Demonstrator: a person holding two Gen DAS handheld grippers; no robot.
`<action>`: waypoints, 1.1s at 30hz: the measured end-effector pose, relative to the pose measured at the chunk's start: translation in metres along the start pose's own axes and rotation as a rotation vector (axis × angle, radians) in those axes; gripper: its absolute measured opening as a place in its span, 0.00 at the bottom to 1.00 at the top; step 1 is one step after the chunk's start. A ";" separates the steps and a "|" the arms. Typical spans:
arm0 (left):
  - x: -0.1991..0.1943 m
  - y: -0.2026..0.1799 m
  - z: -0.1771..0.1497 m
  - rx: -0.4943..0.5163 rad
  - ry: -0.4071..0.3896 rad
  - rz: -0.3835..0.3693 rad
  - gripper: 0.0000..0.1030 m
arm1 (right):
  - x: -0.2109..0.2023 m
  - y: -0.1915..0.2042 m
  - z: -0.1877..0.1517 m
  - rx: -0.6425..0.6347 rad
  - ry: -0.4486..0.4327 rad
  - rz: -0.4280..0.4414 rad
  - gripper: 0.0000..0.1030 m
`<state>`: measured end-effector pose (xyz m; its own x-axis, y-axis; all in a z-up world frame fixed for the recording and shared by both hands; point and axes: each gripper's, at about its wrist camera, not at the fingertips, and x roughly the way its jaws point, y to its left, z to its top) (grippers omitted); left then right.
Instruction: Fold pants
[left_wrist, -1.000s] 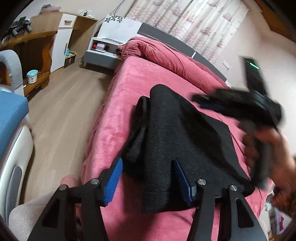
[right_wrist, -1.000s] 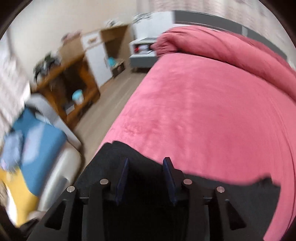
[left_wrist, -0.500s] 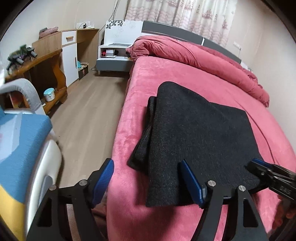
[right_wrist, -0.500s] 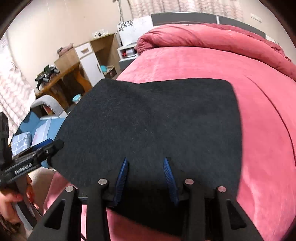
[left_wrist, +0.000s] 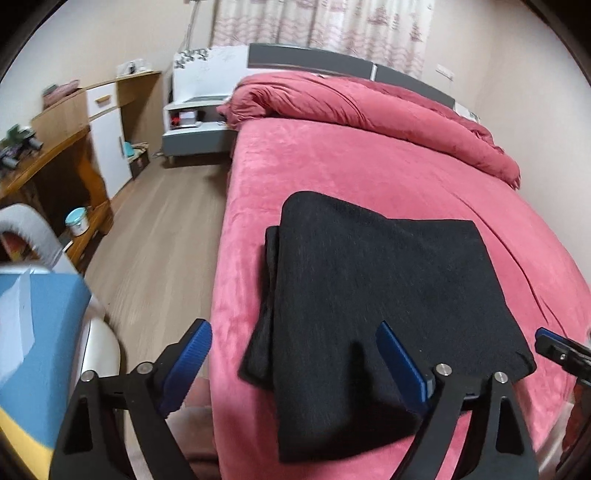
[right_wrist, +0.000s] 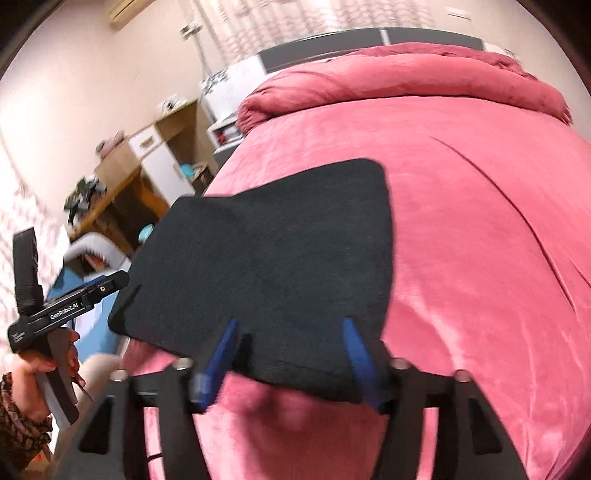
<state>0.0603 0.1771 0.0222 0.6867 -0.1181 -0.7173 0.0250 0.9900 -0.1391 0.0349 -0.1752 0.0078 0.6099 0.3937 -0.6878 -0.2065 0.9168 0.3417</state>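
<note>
The black pants (left_wrist: 384, 295) lie folded into a flat rectangle on the pink bed (left_wrist: 332, 166), near its foot edge; they also show in the right wrist view (right_wrist: 273, 266). My left gripper (left_wrist: 295, 358) is open and empty, held above the pants' near left edge. My right gripper (right_wrist: 288, 354) is open and empty, just in front of the pants' near edge. The right gripper's tip shows at the right edge of the left wrist view (left_wrist: 554, 347). The left gripper, held in a hand, shows in the right wrist view (right_wrist: 66, 306).
A rolled pink duvet (left_wrist: 369, 107) lies at the head of the bed. Wooden floor (left_wrist: 155, 240) runs along the bed's left side, with a wooden desk (left_wrist: 48, 158), a white nightstand (left_wrist: 195, 125) and a blue-cushioned chair (left_wrist: 33, 325).
My right gripper has opened wider and drawn back off the pants, which stay flat. My left gripper has pulled back and up slightly, still open.
</note>
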 end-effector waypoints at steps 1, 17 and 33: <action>0.006 0.003 0.004 -0.002 0.020 -0.010 0.90 | 0.000 -0.005 0.000 0.016 0.007 -0.004 0.63; 0.080 0.036 0.020 -0.057 0.312 -0.290 0.94 | 0.040 -0.059 0.017 0.259 0.136 0.088 0.68; 0.121 0.040 0.043 -0.015 0.381 -0.409 1.00 | 0.079 -0.073 0.043 0.303 0.235 0.191 0.71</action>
<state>0.1750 0.2057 -0.0407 0.3115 -0.5151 -0.7985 0.2220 0.8565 -0.4659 0.1310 -0.2136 -0.0436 0.3847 0.5911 -0.7090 -0.0431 0.7787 0.6259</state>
